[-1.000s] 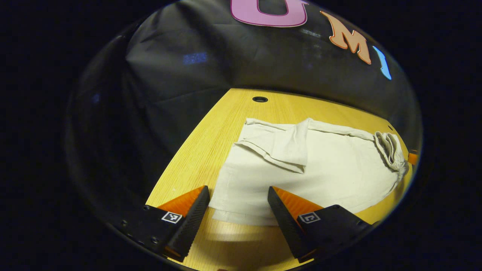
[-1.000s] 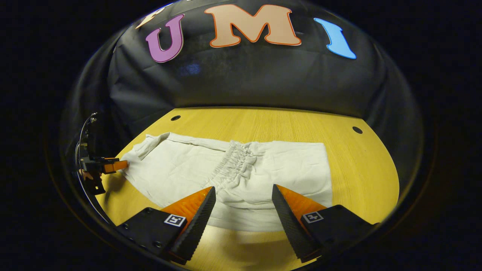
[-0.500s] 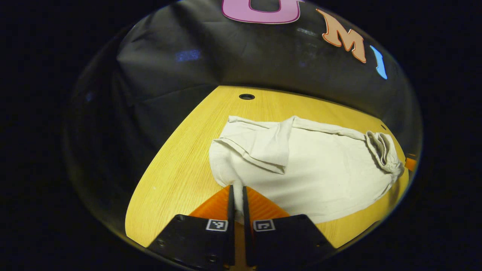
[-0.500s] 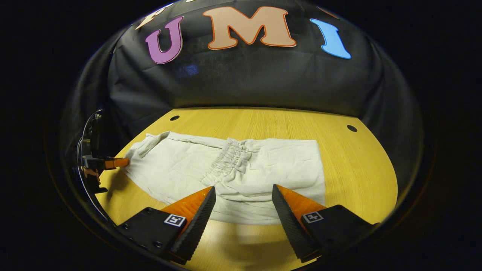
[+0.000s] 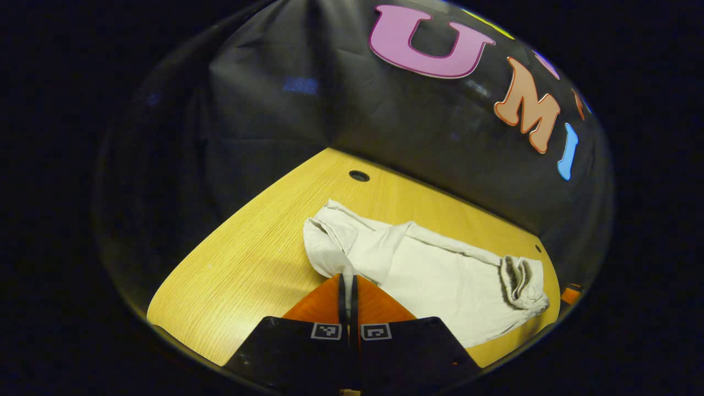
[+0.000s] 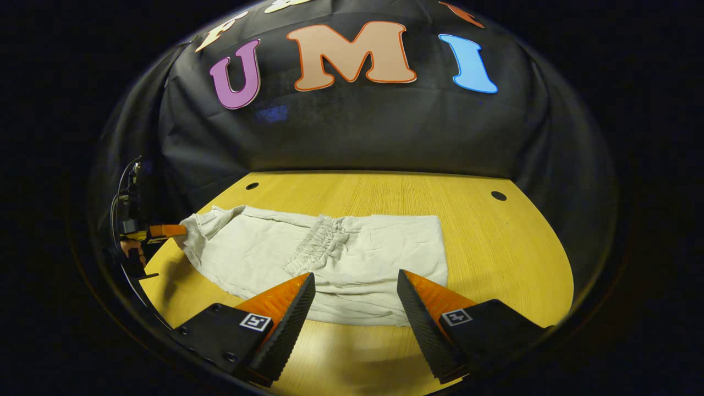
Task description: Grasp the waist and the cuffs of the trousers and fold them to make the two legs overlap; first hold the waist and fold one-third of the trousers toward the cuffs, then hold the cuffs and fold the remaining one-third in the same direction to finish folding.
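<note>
Left gripper view: my left gripper point(image 5: 347, 286) has its two fingers pressed together on the cuff edge of the trousers point(image 5: 434, 275), a thin strip of pale cloth showing between them. One second ago these fingers were spread over the near hem; half a second ago they had closed on it. Since then the view has tilted and the gripped cuff end has lifted, bunching into a raised fold just ahead of the fingertips. The rest of the trousers lies flat on the wooden table point(image 5: 242, 264), running away to the right, where the gathered waistband point(image 5: 520, 280) sits near the table's far edge.

Right gripper view: my right gripper point(image 6: 355, 297) is spread wide, its fingers apart above the near edge of the trousers point(image 6: 352, 258) and not pinching the cloth. That spread is unchanged across the last second. The trousers lie on the table point(image 6: 495, 247), the waistband point(image 6: 319, 245) near the middle. At far left, the left gripper point(image 6: 165, 230) holds the cuff end, which now sits higher and is drawn slightly inward.
</note>
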A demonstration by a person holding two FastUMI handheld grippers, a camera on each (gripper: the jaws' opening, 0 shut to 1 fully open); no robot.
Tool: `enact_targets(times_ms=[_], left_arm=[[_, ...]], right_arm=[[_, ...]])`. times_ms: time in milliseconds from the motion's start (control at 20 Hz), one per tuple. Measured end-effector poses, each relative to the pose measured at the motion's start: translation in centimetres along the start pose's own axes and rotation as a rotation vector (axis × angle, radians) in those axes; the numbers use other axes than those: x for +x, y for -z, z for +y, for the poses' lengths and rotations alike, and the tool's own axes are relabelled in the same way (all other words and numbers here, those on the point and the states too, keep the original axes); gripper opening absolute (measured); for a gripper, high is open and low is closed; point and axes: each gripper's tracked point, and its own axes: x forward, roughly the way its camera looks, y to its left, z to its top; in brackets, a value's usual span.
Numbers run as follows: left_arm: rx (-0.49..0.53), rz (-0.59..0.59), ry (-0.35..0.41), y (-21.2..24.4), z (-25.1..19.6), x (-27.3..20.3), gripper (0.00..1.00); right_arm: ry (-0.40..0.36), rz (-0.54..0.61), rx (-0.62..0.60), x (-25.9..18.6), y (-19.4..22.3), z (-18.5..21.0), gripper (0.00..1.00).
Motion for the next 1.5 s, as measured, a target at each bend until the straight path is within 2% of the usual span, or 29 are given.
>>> enact_targets(times_ms=[350,600,850,1300,1500], left_arm=[[0.105,-0.047,0.063,-2.7,-6.9,-1.8,0.00],[0.140,-0.076,0.120,-4.2,-12.8,-2.9,0.00],[0.226,-0.101,0.178,-5.3,-18.8,-3.8,0.00],[0.318,-0.109,0.287,-5.4,-28.9,-3.6,0.00],[0.351,-0.087,0.343,-4.1,-33.7,-2.7,0.00]], right_arm=[[-0.021,-0.014,0.014,-1.6,0.1,-2.5,0.96],[-0.020,-0.016,0.024,-3.2,0.8,-5.2,0.96],[-0.008,-0.031,0.053,-4.6,1.1,-8.2,0.96],[0.027,-0.053,0.095,-7.6,2.0,-13.0,0.96],[0.053,-0.055,0.116,-8.7,2.5,-15.1,0.96]])
